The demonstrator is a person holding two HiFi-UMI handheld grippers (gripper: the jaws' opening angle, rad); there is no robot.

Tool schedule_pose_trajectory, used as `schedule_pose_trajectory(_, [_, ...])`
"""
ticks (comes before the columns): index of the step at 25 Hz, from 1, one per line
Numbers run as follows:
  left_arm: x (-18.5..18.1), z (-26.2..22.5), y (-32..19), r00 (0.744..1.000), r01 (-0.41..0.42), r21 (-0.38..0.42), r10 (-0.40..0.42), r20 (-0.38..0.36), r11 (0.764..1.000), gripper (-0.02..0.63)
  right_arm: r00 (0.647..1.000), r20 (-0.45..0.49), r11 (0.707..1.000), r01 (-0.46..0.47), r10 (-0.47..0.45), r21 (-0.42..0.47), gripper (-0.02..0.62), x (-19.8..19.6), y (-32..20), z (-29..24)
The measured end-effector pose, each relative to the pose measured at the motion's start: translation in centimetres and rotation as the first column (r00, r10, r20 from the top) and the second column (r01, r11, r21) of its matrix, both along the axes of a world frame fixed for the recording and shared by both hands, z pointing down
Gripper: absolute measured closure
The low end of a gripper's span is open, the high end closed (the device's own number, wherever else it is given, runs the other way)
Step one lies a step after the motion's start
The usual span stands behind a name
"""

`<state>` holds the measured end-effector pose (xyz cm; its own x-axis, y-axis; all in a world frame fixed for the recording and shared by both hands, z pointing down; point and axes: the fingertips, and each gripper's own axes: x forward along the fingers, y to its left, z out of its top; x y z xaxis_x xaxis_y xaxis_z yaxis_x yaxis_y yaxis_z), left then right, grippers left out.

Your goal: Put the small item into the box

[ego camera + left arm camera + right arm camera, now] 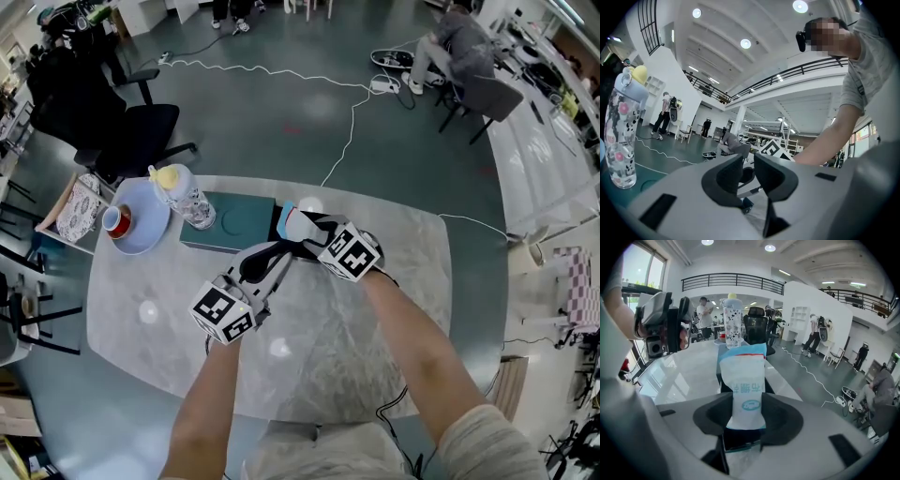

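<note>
A small white and blue packet (pixel 297 223) (pixel 746 389) stands upright between the jaws of my right gripper (pixel 306 231) (pixel 746 417), which is shut on it. The packet is over the right end of the flat teal box (pixel 232 223) at the far side of the grey table (pixel 375 309). My left gripper (pixel 270 262) (pixel 749 177) hangs just left of the right one, near the box's front edge. Its jaws are close together with nothing between them. In the right gripper view the left gripper (pixel 665 326) shows at the upper left.
A patterned water bottle (pixel 187 199) (pixel 621 136) (pixel 732 324) with a yellow cap stands on the box's left end. A blue plate (pixel 148 234) with a red cup (pixel 117 221) lies left of it. Office chairs, a white floor cable and people are beyond the table.
</note>
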<state>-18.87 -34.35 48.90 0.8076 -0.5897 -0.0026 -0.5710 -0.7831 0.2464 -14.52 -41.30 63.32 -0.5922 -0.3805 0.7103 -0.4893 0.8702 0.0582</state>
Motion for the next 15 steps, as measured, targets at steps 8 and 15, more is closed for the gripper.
schedule_pose_trajectory(8, [0.2, 0.4, -0.6, 1.000, 0.000, -0.005, 0.000, 0.004, 1.000, 0.528, 1.000, -0.006, 1.000, -0.011, 0.011, -0.012, 0.397, 0.1, -0.4, 1.1])
schedule_pose_trajectory(15, [0.4, 0.5, -0.9, 1.000, 0.002, -0.008, -0.002, 0.002, 1.000, 0.528, 1.000, 0.015, 0.999, -0.027, 0.028, -0.025, 0.383, 0.2, -0.7, 0.8])
